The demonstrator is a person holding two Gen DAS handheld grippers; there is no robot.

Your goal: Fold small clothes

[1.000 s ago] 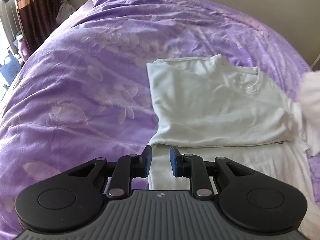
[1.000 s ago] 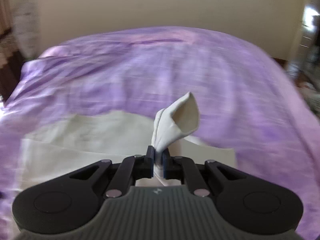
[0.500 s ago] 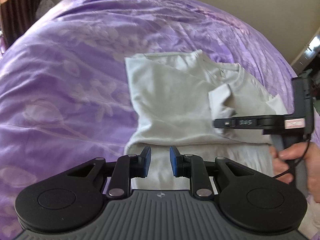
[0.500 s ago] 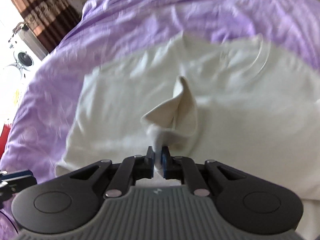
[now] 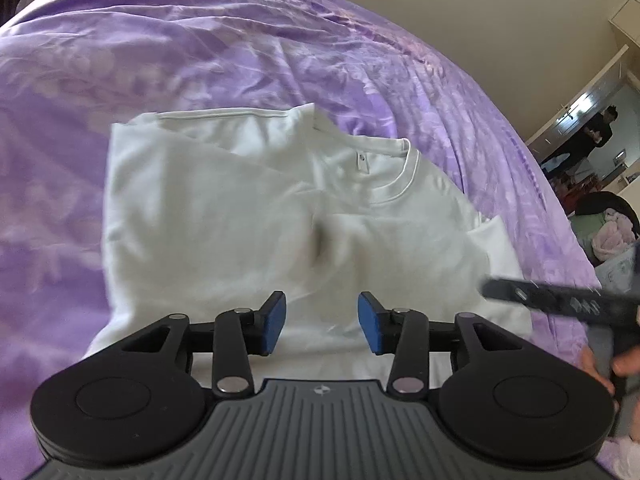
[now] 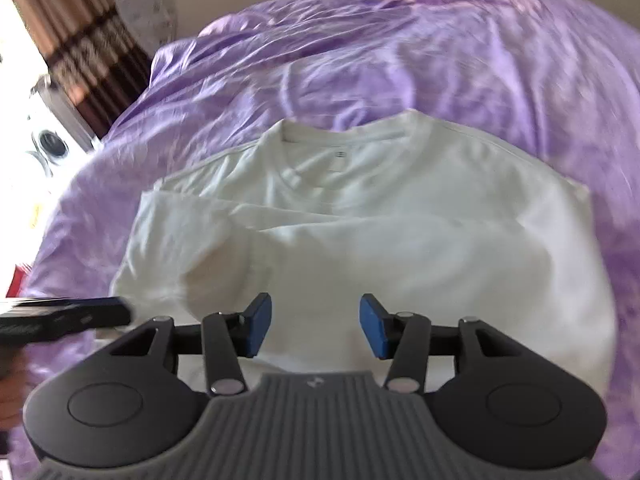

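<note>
- Left gripper (image 5: 322,328): blue pads spread apart, nothing between them, hovering over near hem of white T-shirt (image 5: 248,216).
- Right gripper (image 6: 316,326): likewise spread, empty.
- T-shirt: flat on purple bedspread (image 5: 200,40), sleeves folded inward, collar at far end, long axis near-to-far.

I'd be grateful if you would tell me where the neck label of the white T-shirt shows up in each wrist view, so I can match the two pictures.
Left wrist view: the neck label sits above centre, slightly right, inside the collar.
Right wrist view: the neck label sits upper centre, just under the collar's far edge.
Shared landmark: the purple bedspread around the white T-shirt.
</note>
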